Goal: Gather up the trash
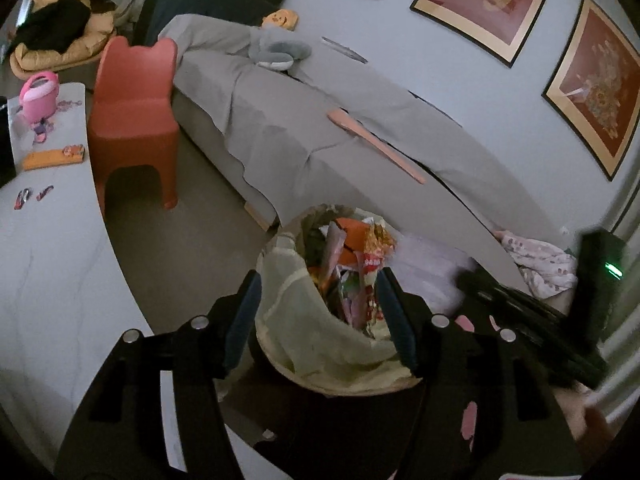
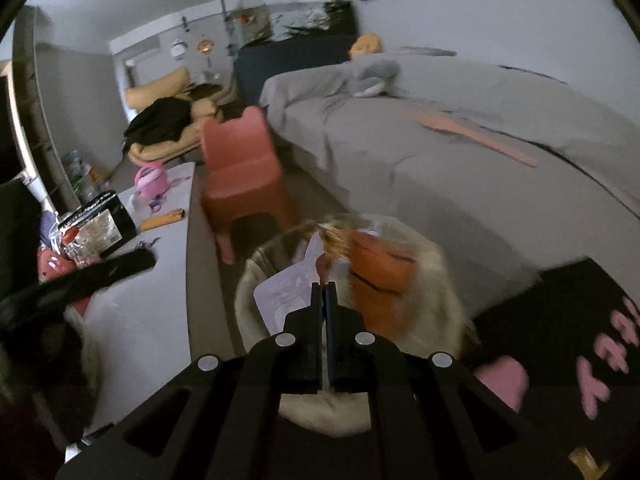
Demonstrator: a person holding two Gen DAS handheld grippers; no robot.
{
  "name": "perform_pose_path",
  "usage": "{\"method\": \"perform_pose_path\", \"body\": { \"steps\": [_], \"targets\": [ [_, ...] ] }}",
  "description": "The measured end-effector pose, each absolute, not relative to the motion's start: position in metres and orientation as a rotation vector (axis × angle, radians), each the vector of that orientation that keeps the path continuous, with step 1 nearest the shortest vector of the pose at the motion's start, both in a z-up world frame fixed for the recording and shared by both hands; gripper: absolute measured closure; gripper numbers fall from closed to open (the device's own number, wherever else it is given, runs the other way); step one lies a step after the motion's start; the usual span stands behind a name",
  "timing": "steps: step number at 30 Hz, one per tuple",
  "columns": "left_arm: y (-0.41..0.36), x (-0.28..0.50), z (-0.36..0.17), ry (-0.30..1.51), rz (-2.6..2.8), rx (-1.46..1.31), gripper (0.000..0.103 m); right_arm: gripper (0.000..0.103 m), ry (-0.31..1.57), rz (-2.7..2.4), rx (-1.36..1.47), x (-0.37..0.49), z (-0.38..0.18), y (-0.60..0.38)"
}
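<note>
We look down on a round trash bin lined with a pale, crinkled plastic bag (image 1: 320,344), which stands on the floor between a white, faintly veined table (image 1: 52,280) and a bed under a wrinkled grey cloth cover (image 1: 280,120). The bin is heaped with crumpled wrappers (image 1: 356,256) — glossy orange, red and lilac scraps of foil and paper. Our left gripper (image 1: 316,320) hangs right over the bin with its black jaws well apart, their flat blue pads flanking the bag's mouth, nothing caught between them. Our right gripper (image 2: 324,292) is fully closed, pads pressed flat together; whether a thin scrap is pinched there we cannot tell, for the view is blurred. It points at the same bin (image 2: 348,412), where a lilac card (image 2: 288,288) and an orange box (image 2: 380,276) stand out — smooth, flat-faced shapes. Beyond sit a moulded red plastic child's chair with two rounded ears (image 1: 132,120) and, on the table, a small pink handled bucket (image 1: 40,96).
</note>
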State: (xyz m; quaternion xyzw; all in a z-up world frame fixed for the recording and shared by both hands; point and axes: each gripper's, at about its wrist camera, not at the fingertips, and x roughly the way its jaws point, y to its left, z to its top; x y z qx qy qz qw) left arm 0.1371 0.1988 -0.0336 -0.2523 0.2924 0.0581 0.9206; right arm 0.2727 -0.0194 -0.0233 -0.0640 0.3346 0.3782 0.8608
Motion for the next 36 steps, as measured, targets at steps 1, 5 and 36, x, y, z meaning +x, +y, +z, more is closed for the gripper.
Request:
{"method": "perform_pose_path", "body": {
  "steps": [1, 5, 36],
  "targets": [
    [0.199, 0.136, -0.034, 0.601, 0.118, -0.519, 0.046, 0.099, 0.713, 0.802, -0.138, 0.279, -0.029, -0.008],
    [0.202, 0.135, -0.039, 0.611, 0.118, -0.53, 0.046, 0.099, 0.778, 0.805, -0.212, 0.302, -0.061, 0.036],
    [0.137, 0.138, -0.013, 0.611, 0.007, -0.386, 0.043, 0.065, 0.701, 0.624, -0.131, 0.225, -0.012, -0.112]
  ]
}}
